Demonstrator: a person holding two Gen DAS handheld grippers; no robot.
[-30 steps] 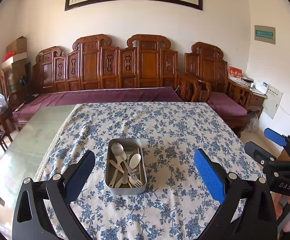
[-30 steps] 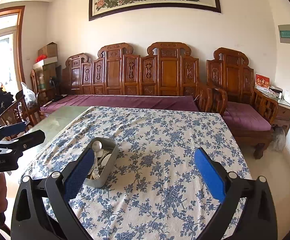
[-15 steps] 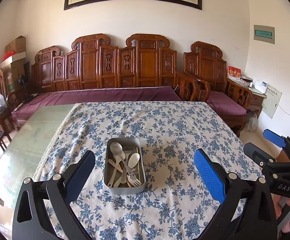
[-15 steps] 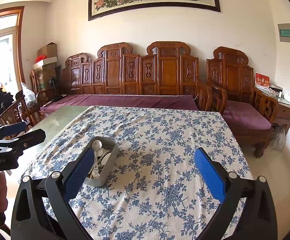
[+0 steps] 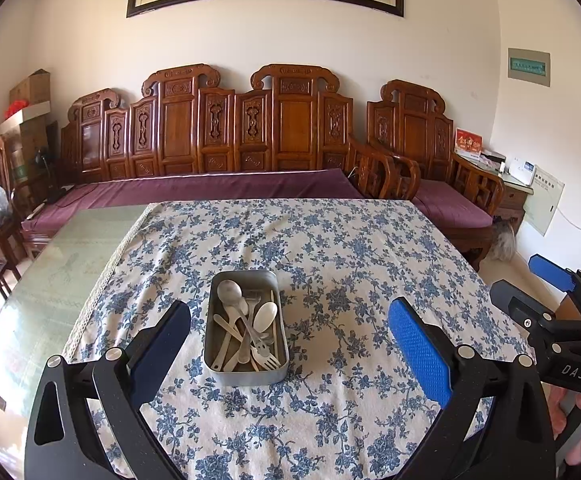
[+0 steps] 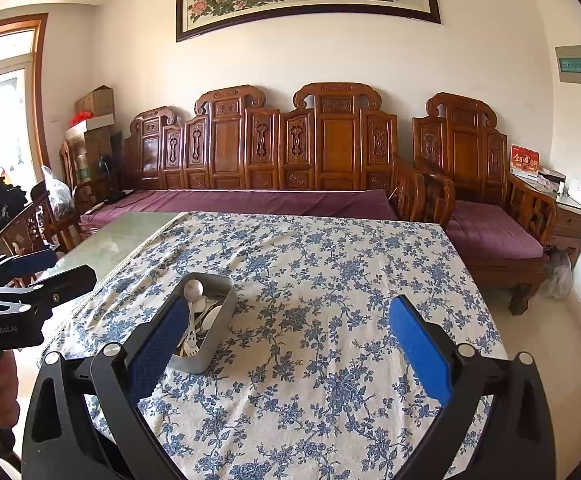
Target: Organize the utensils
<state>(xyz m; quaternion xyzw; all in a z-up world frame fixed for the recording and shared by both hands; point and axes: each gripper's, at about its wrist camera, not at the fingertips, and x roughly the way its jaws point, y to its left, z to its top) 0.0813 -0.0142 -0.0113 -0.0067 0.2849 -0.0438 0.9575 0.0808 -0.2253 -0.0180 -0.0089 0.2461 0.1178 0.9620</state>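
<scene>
A grey metal tin (image 5: 215, 368) stands on the blue-flowered tablecloth (image 5: 330, 264). It holds several spoons (image 5: 265, 315) and forks (image 5: 264, 357) in a loose heap. My left gripper (image 5: 288, 344) is open and empty, held above the near table edge with the tin between its fingers in view. My right gripper (image 6: 288, 344) is open and empty, to the right of the tin (image 6: 220, 334); its left finger (image 6: 158, 344) hides part of the tin. Each gripper shows in the other's view: the right one (image 5: 550, 292) and the left one (image 6: 26, 276).
The cloth covers most of the table; a bare green glass strip (image 5: 62, 276) runs along the left side. A carved wooden sofa (image 5: 250, 140) with purple cushions stands behind the table. A wooden armchair (image 6: 490, 208) is at the back right.
Both grippers have drifted very slightly; the tin sits a touch higher in the left wrist view. Nothing was taken hold of or let go.
</scene>
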